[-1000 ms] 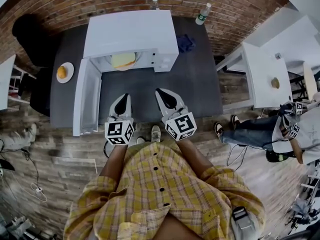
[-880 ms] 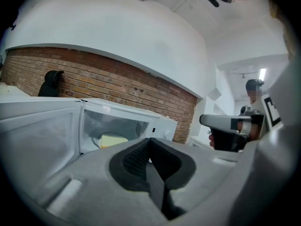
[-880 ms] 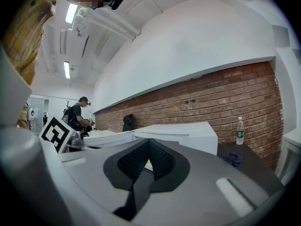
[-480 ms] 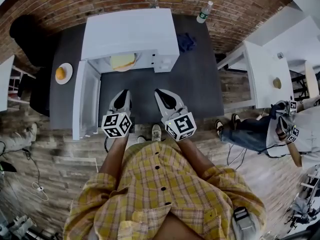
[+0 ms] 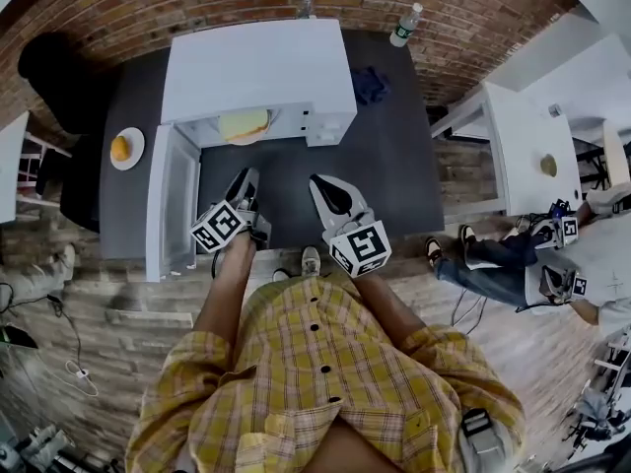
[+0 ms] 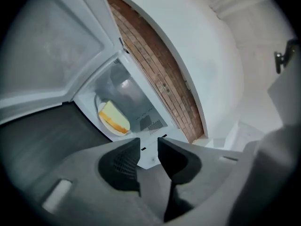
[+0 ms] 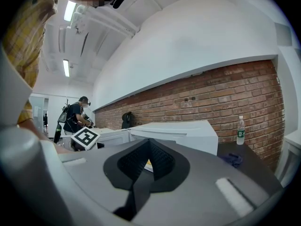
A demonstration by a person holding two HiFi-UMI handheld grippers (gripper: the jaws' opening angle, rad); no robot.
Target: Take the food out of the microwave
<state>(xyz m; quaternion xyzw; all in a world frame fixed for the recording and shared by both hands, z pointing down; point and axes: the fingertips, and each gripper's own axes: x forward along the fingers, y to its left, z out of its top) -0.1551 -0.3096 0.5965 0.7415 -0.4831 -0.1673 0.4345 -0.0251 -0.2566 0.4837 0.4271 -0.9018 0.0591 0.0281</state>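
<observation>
The white microwave (image 5: 258, 67) stands on the dark table (image 5: 394, 175) with its door (image 5: 168, 200) swung open to the left. Inside, a yellow slice of food (image 5: 244, 123) lies on a white plate; the left gripper view shows this food (image 6: 114, 117) ahead of the jaws. My left gripper (image 5: 245, 179) is in front of the opening, rolled to one side. Its jaws have just been opening and my left gripper (image 6: 149, 147) has nothing between them. My right gripper (image 5: 322, 183) hovers over the table beside it, and the jaws of my right gripper (image 7: 149, 147) are shut and empty.
A small plate with an orange item (image 5: 126, 146) sits left of the microwave door. Two water bottles (image 5: 402, 26) stand by the brick wall, and a blue cloth (image 5: 367, 84) lies right of the microwave. A white table (image 5: 518, 146) and other people are at the right.
My left gripper has rolled, moved forward toward the microwave opening, and its jaws have parted. The right gripper has stayed put.
</observation>
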